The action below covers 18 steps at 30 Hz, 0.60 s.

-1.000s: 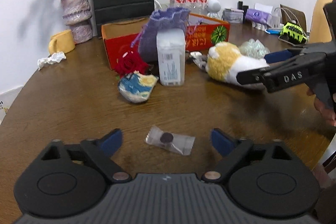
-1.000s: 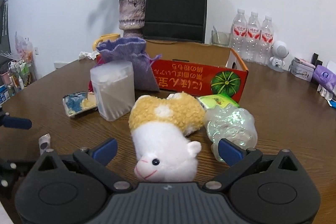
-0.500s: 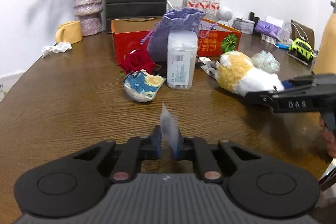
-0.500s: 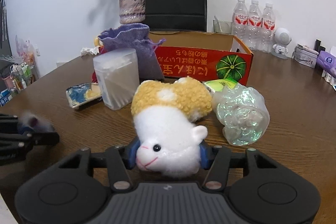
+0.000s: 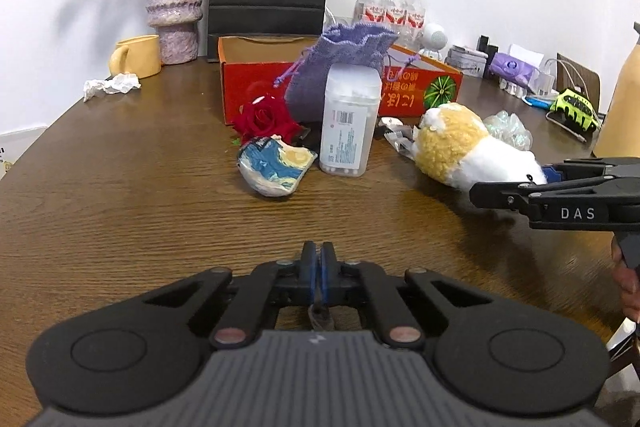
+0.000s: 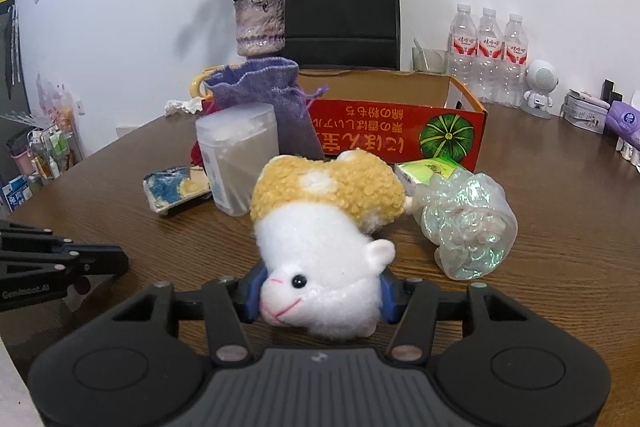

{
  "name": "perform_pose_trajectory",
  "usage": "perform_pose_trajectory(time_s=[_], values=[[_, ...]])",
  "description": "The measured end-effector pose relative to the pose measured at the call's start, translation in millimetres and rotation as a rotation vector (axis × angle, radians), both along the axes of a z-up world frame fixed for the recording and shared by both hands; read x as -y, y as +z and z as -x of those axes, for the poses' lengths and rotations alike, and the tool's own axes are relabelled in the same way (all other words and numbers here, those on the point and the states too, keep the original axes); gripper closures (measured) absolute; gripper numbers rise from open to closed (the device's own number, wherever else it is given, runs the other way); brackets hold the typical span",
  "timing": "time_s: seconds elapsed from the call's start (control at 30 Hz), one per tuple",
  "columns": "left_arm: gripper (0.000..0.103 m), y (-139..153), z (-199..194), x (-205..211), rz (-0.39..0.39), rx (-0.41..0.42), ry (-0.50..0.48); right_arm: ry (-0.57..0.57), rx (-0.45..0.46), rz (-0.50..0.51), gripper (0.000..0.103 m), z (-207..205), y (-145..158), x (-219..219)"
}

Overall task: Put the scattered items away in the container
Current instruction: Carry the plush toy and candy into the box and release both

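Both grippers are loaded for the box run: right gripper (image 6: 320,293) squeezes the plush alpaca's (image 6: 324,227) head mid-desk, left gripper (image 5: 317,267) is clamped on a small plastic packet (image 5: 320,315) near the front edge, orange cardboard box (image 5: 256,83) waiting behind.

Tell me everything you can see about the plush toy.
The plush toy is a small soft animal with a white fluffy head and a curly yellow body. It has a black bead eye, a pink stitched mouth and a small ear. It lies on its side on the table, head toward the right gripper, whose jaws press both sides of the head.
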<state>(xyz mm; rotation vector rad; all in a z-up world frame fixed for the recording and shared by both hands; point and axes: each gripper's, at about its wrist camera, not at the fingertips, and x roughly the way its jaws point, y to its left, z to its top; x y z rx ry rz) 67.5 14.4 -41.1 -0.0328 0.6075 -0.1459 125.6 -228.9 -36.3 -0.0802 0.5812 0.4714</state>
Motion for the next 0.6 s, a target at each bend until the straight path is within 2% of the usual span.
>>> perform_pose_trajectory(time_s=[0.27,0.6], values=[[0.1,20,-2,-2,0.017,0.068,0.005,-0.004,0.04,-0.016,0.051,5,12,3],[0.1,84,-30,-14,0.035,0.254,0.005,-0.013,0.126,-0.059,0.051,-8,50,13]])
